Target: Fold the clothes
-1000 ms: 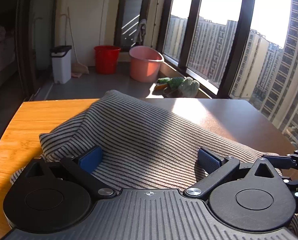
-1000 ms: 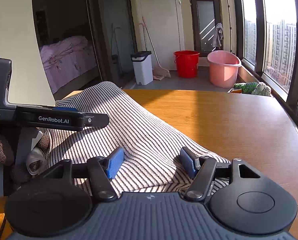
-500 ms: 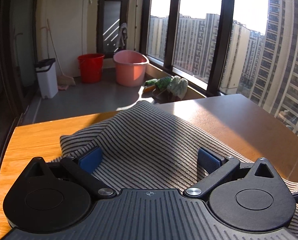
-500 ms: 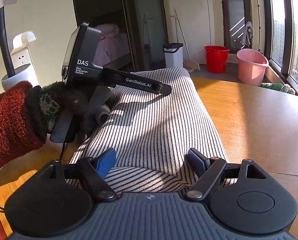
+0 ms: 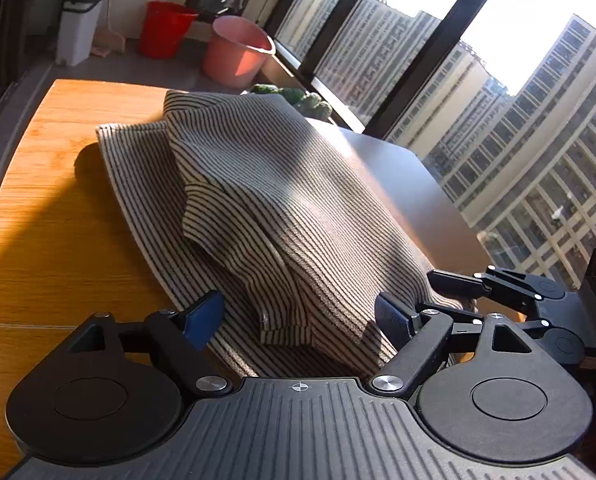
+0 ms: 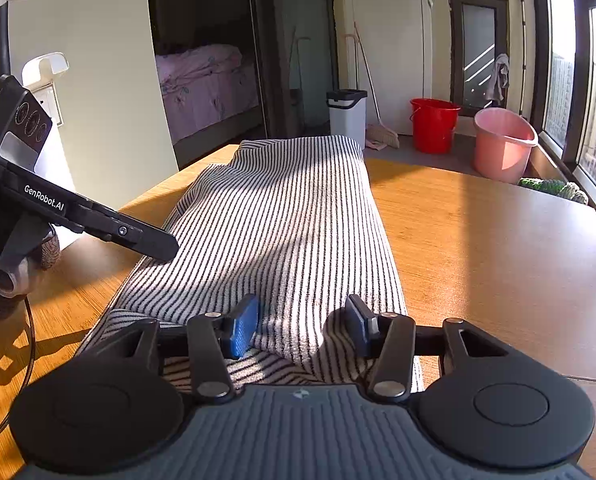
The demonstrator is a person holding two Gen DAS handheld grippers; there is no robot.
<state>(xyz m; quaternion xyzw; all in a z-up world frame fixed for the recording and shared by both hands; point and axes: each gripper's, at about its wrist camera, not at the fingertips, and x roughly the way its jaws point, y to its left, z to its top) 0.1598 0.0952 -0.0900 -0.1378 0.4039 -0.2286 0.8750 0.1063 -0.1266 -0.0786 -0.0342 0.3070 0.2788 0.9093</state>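
A black-and-white striped garment lies folded into a long band on the wooden table; it also shows in the right wrist view. My left gripper is open, its blue pads either side of the garment's near end, a folded sleeve lying between them. My right gripper is open over the garment's near edge, with a raised fold of cloth between the pads. The right gripper shows at the right of the left wrist view; the left gripper shows at the left of the right wrist view.
Beyond the table's far edge stand a red bucket, a pink bucket, a white bin and a broom. Green plants sit by the large windows. A doorway shows a bed.
Both grippers have swung around to the garment's near end; the left view now tilts and looks down the band. The garment lies flatter. Both stay open.
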